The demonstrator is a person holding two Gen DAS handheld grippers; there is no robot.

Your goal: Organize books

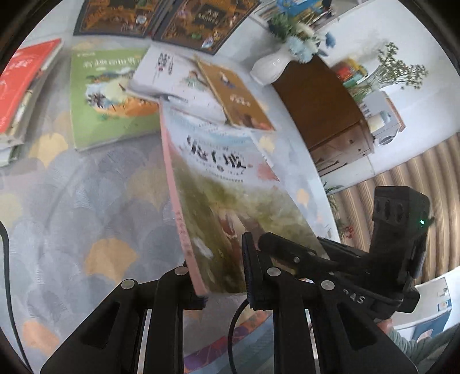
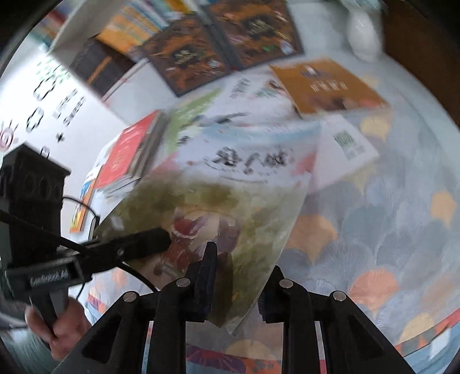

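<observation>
A book with a pink spine and a green-and-white painted cover (image 1: 227,195) is lifted off the table and tilted. My left gripper (image 1: 224,287) is shut on its near corner by the spine. My right gripper (image 1: 276,247) is clamped on the cover's right edge beside it. In the right wrist view the same book (image 2: 218,195) sits between the shut fingers of my right gripper (image 2: 237,290). The left gripper (image 2: 155,238) reaches in there from the left onto the cover, with a hand on its handle.
On the patterned tablecloth (image 1: 86,215) lie a green book (image 1: 106,97), a red stack (image 1: 23,83), a white book (image 1: 178,80), a tan book (image 1: 235,95) and two dark books (image 1: 120,17) at the back. A white vase (image 1: 273,66) stands by a wooden cabinet (image 1: 322,106).
</observation>
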